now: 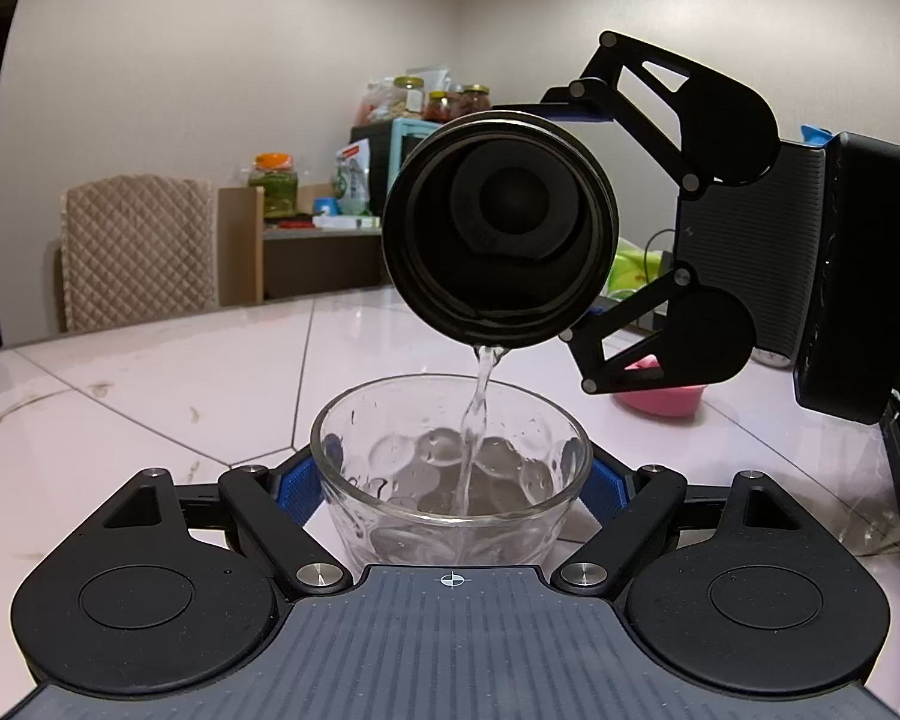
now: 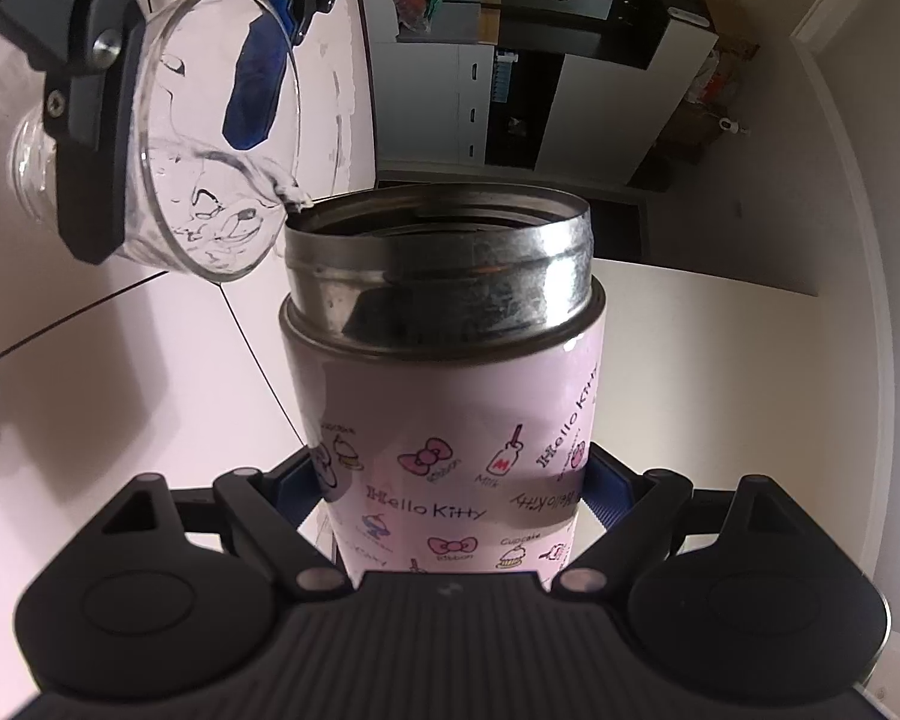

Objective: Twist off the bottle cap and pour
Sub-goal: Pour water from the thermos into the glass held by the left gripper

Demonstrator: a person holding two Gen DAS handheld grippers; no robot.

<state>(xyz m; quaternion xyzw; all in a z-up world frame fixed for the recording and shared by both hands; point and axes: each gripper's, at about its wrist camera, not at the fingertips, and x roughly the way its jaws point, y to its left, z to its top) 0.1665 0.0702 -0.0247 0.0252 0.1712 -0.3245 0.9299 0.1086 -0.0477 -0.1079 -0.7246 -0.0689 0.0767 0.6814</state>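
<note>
We note, at far left in the left wrist view, a quilted chair (image 1: 138, 252) behind the pale tiled worktop (image 1: 150, 384). Next to it a low shelf (image 1: 318, 252) carries jars and packets.

Centre: our left claw (image 1: 450, 489) pinches a glass bowl (image 1: 450, 468), one blue pad (image 1: 297, 489) on each side of its wall. The bowl stands upright, just above or on the worktop; we cannot tell which. Water (image 1: 480, 408) falls in a thin stream into it and pools at the bottom.

Above the bowl we see the bottle (image 1: 501, 228), tipped over with its open dark mouth towards the camera. The stream leaves its lower rim. No cap sits on the mouth.

Right: our right claw (image 1: 576, 222) clamps the bottle from the side, arms spread above and below it. A pink dish (image 1: 660, 399) lies on the worktop behind.

In the right wrist view, the bowl (image 2: 210, 138) shows at upper left in the left claw (image 2: 192, 96). The bottle (image 2: 444, 396), white with Hello Kitty prints and a steel neck, fills the centre. The right claw (image 2: 450, 492) grips its body. Cabinets (image 2: 510, 72) stand beyond.
</note>
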